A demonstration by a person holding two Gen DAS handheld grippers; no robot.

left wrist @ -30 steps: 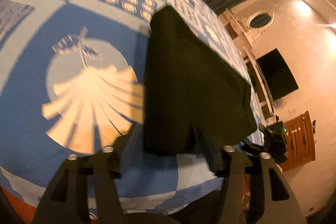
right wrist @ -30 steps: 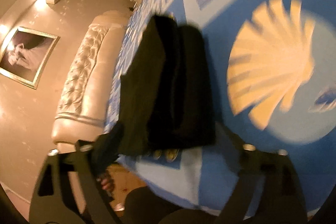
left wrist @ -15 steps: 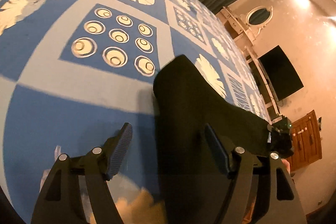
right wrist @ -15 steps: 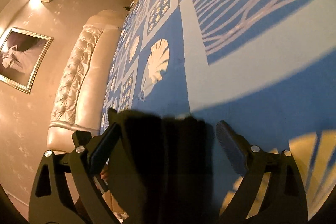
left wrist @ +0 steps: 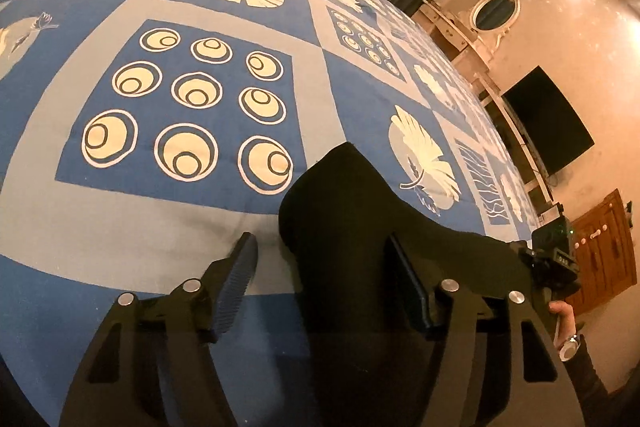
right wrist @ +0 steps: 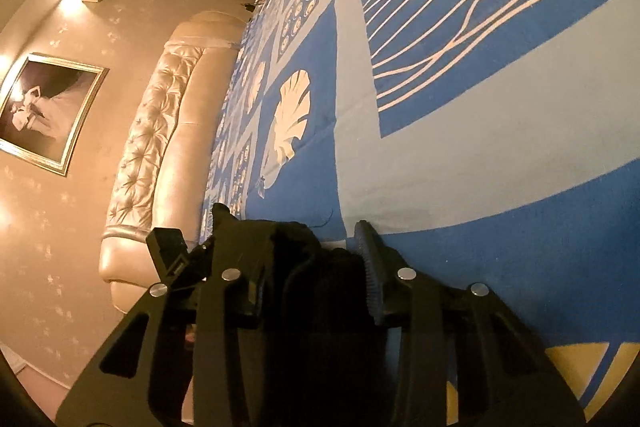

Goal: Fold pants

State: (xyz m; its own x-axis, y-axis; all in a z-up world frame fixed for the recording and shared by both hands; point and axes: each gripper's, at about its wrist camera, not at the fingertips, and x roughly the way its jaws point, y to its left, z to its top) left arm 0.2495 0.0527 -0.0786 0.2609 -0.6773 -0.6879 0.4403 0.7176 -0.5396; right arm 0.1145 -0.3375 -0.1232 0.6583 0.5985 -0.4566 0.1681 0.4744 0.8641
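Where the two wrist views overlap, one pair of black pants (left wrist: 352,227) lies on a bed covered by a single blue-and-grey patterned bedspread (left wrist: 120,219), near its close edge. The garment appears as a dark, matte, bunched mass with a rounded raised hump; no seams or details can be made out in the dim light. Two tongs are present. Left tongs (left wrist: 320,267): jaws partly apart and just narrowed a little, the ribbed left pad clear of the cloth over bare bedspread, the right pad against the fabric, so the cloth sits between them without being pinched. Right tongs (right wrist: 292,251): jaws just drawn much closer together, with gathered black fabric filling the gap and both pads pressing on it. One hand (left wrist: 564,323) shows at the far right of the left view. Background: one tufted headboard (right wrist: 160,131), one framed picture (right wrist: 44,111), one wall-mounted screen (left wrist: 548,119).
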